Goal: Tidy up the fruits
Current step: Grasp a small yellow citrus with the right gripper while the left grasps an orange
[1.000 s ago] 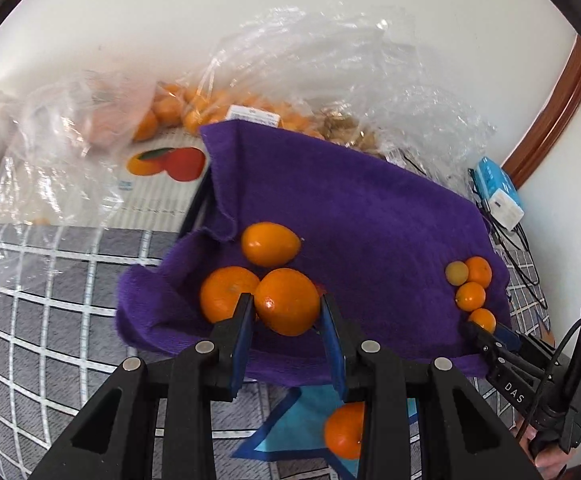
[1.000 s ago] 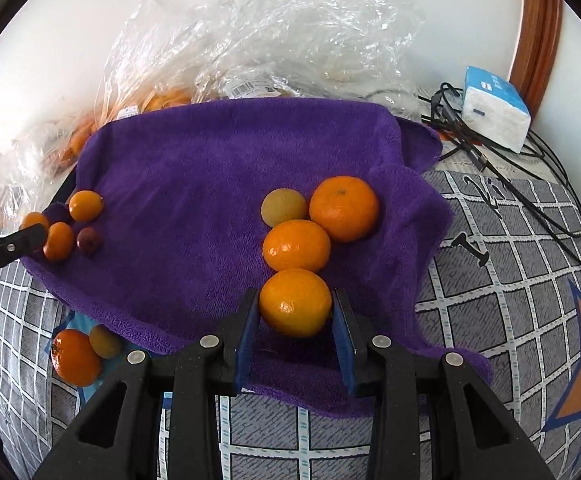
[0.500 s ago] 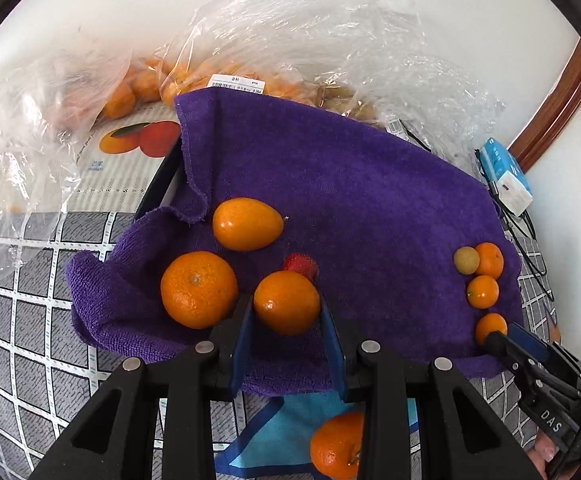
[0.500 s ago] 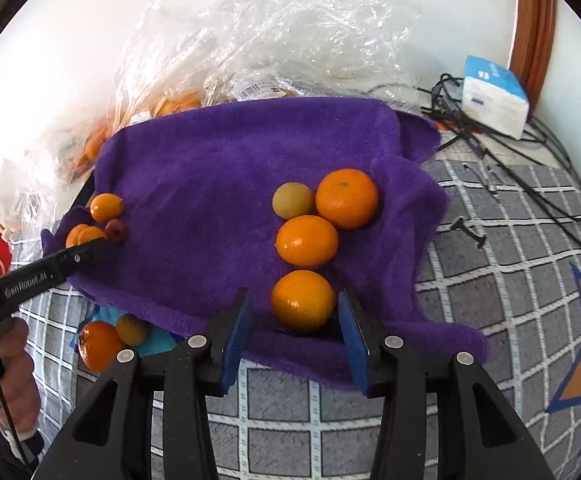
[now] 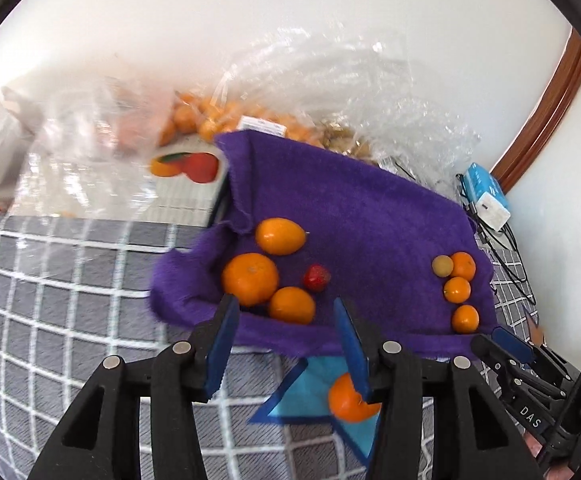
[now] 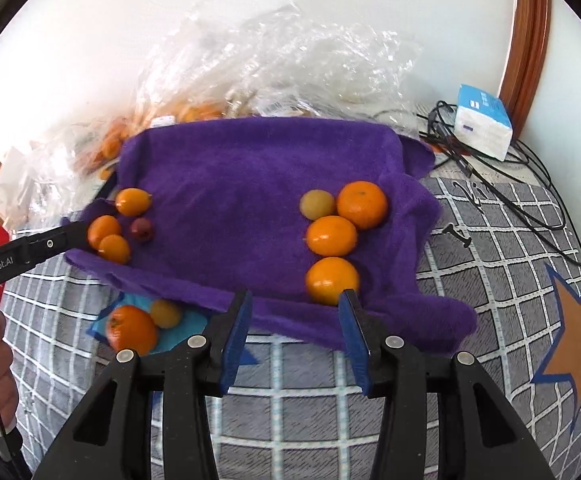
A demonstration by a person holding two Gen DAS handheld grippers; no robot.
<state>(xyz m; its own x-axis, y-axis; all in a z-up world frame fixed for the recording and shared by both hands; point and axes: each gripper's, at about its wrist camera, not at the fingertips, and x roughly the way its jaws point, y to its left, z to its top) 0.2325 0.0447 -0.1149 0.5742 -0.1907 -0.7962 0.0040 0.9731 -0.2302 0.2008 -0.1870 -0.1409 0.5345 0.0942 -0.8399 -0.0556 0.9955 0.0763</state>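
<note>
A purple towel carries two groups of fruit. In the left wrist view, an oval orange, a big mandarin, a smaller orange and a red berry lie just beyond my left gripper. Its jaws are opening, and nothing is between them. In the right wrist view, my right gripper stands open and empty at the towel's near edge. An orange lies free just ahead of its right finger. Behind it lie two more oranges and a yellowish fruit.
A mandarin and a small yellow fruit lie off the towel on a blue patch of the checked grey cover. Clear plastic bags holding oranges line the wall. A blue-white box and cables are at the right.
Both grippers let go of their oranges, which now rest on the towel. Both have drawn back and up from the towel with wider jaws.
</note>
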